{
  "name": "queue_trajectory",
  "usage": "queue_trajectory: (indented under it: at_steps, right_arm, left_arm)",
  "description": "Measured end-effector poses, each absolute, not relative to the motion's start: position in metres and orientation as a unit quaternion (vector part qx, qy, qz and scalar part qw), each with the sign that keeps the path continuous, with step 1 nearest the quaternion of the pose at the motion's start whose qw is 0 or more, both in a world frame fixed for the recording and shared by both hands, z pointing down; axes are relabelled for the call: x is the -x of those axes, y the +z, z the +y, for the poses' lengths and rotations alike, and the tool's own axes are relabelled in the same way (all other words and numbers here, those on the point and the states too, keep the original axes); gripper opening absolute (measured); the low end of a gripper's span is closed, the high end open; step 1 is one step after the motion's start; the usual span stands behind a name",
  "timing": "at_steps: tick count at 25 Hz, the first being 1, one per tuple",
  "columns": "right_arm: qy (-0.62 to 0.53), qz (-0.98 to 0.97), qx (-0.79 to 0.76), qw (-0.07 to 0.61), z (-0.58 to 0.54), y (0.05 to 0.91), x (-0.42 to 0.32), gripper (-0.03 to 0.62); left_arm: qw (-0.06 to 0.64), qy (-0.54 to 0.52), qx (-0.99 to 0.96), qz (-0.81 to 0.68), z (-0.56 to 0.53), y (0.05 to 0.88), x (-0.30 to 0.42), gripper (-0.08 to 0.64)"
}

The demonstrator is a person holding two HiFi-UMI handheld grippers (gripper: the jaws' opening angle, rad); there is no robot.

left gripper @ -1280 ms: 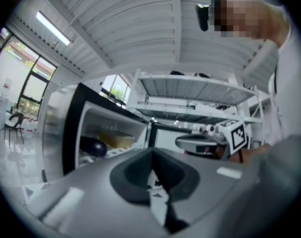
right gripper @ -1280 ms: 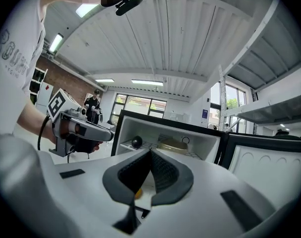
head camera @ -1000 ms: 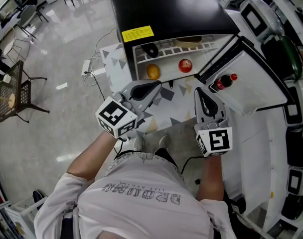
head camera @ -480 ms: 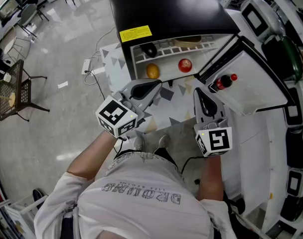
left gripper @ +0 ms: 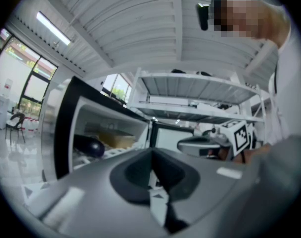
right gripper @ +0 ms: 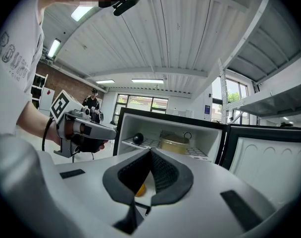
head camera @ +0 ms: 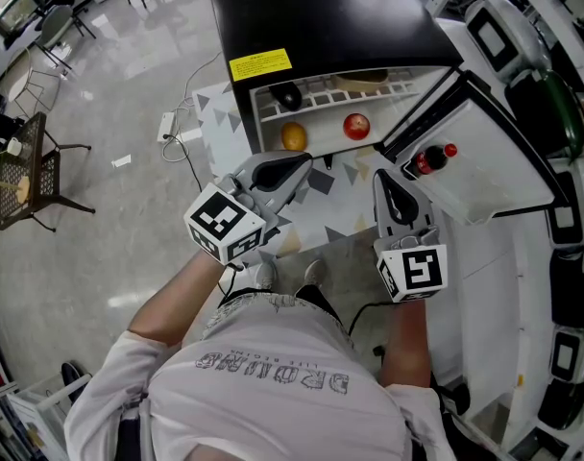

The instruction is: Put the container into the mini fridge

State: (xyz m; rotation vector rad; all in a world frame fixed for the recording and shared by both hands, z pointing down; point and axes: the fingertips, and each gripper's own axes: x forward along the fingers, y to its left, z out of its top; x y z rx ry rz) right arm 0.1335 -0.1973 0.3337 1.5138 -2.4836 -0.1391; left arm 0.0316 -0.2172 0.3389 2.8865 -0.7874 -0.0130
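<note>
Black on the outside and white within, the mini fridge (head camera: 321, 17) is seen standing on a patterned mat (head camera: 215, 113) on the floor, with its door (head camera: 484, 161) swung wide to the right. The container (right gripper: 175, 144), round, shallow and yellowish, is found already inside the fridge. It is set on the upper wire shelf (head camera: 321, 96) towards the right, and a black ball (right gripper: 138, 138) lies apart from it at the left of the same shelf. On the level below, an orange (head camera: 294, 137) and a red apple (head camera: 357, 126) are laid apart from each other, the orange to the left. A bottle (head camera: 431, 158) with a red cap is lodged in the rack of the open door. Both grippers are held on the near side of the opening and pointed towards it, clear of the fridge and of everything in it. The left gripper (head camera: 294, 166) is placed before the left part of the opening and the right gripper (head camera: 384, 182) before the right part, with a stretch of mat showing between them. The jaws of the left gripper are closed together with nothing between them. The jaws of the right gripper are likewise pressed together and empty, and the orange is glimpsed through the gap beneath their tips.
</note>
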Motion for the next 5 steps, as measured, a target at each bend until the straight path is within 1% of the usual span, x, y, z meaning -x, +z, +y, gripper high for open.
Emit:
queue_trajectory:
  at_steps: [5]
  right_arm:
    - [-0.048, -0.849, -0.513, 0.117, -0.1975, 0.3335, -0.1326, 0.000]
  left_arm:
    - [0.075, -0.004, -0.962, -0.263, -0.2174, 0.3382, -0.0326, 0.008]
